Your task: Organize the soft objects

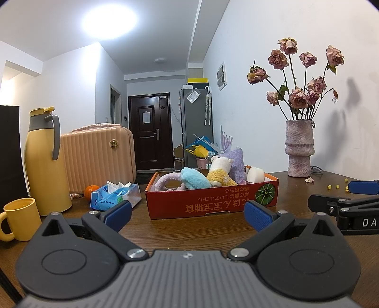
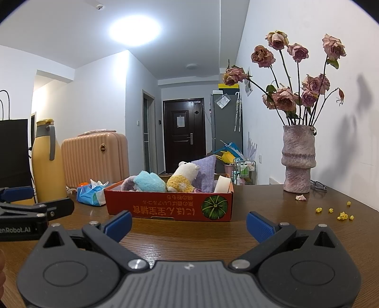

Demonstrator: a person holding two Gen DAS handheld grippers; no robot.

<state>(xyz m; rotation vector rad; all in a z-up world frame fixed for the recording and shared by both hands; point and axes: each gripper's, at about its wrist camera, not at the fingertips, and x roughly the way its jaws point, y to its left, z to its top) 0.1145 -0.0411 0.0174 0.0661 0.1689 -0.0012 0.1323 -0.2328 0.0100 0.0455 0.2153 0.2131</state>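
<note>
White walls [image 1: 260, 47] and white ceiling, one round ceiling light [image 1: 109, 21] glaring overhead. Straight ahead of the tongs, down a narrow hallway, a dark front door [image 1: 149, 130] with a paper note on it. Just right of that, a tall grey fridge [image 1: 195, 123] with a yellow box on top. Off to the left, a peach hard-shell suitcase [image 1: 97, 156] standing past the edge of the wooden table [image 1: 189, 232]. Far right, against the wall, a rough pink vase [image 1: 299, 149] of dried roses casting soft shadows.
</note>
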